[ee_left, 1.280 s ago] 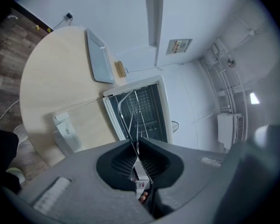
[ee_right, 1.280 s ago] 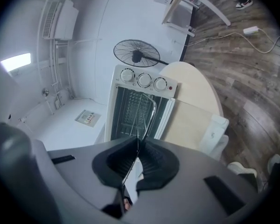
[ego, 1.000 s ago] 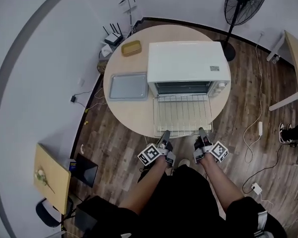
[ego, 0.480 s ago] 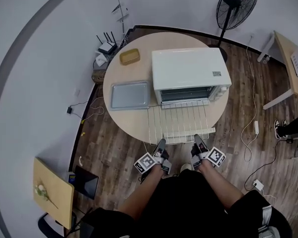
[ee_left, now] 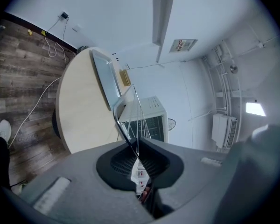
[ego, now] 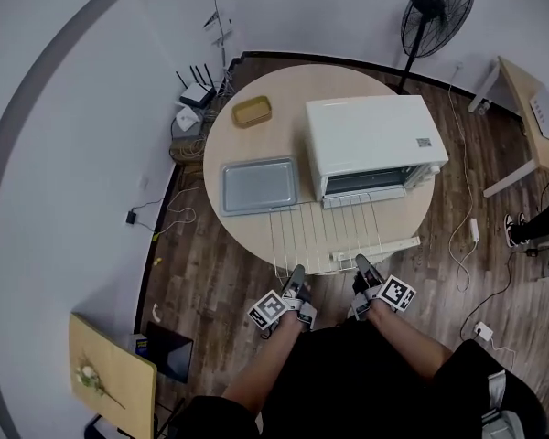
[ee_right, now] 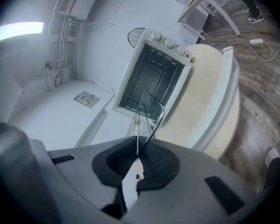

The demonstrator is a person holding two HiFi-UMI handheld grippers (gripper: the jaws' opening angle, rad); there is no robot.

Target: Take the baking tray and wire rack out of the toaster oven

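The wire rack (ego: 322, 234) lies level in front of the white toaster oven (ego: 375, 140), over the open door (ego: 382, 248), its far end by the oven's mouth. My left gripper (ego: 297, 279) is shut on the rack's near edge at the left, and my right gripper (ego: 360, 268) is shut on it at the right. In the left gripper view the pads (ee_left: 149, 158) pinch the rack's rim wire (ee_left: 123, 132). The right gripper view shows the same grip on the rack (ee_right: 149, 111), with the empty oven cavity (ee_right: 151, 78) ahead. The grey baking tray (ego: 260, 186) rests on the table, left of the oven.
The round wooden table (ego: 256, 236) carries a small yellow dish (ego: 252, 111) at the back. A standing fan (ego: 436, 12) is behind the oven, routers (ego: 196, 94) and cables lie on the floor, and a small wooden table (ego: 110, 373) stands at lower left.
Both grippers have drawn back toward the person with the rack between them. The rack has slid further out of the oven, over the door and toward the table's near edge.
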